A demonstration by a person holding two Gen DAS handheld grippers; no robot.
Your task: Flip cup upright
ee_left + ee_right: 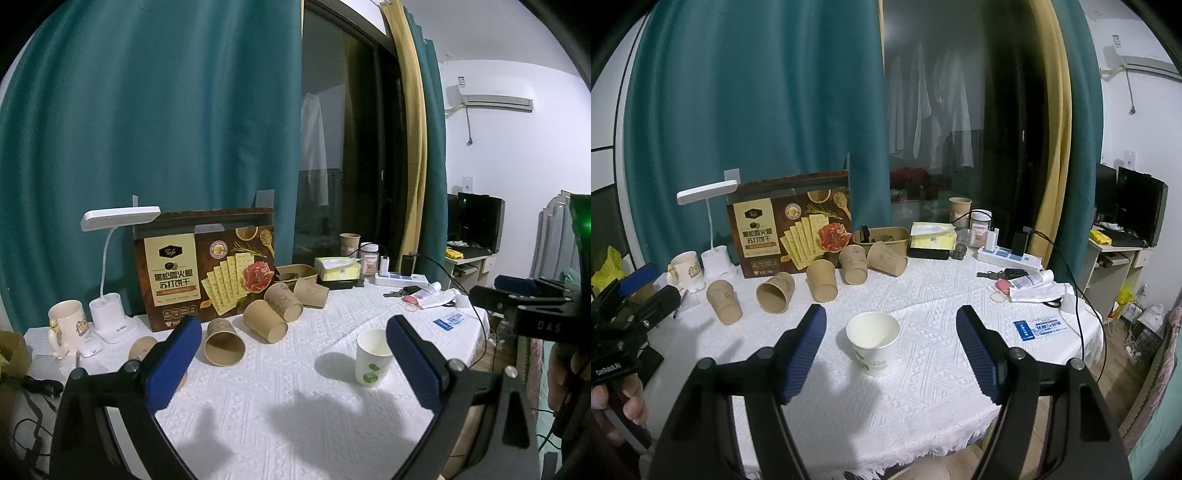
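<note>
Right wrist view showed my right claw (891, 350) spread apart, framing the white paper cup (873, 341) standing mouth-up on the surface (923, 406); left claw (293, 363) also apart, empty, job apparently done

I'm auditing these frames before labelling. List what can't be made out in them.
- Leftmost brown cup: left wrist view, half hidden behind the left gripper's finger.
- Brown tray contents: right wrist view, rim hides them.
- White cup logo text: too small, both views.
- Blue card print: too small.
- Right gripper body: cut off by the bottom edge.
</note>
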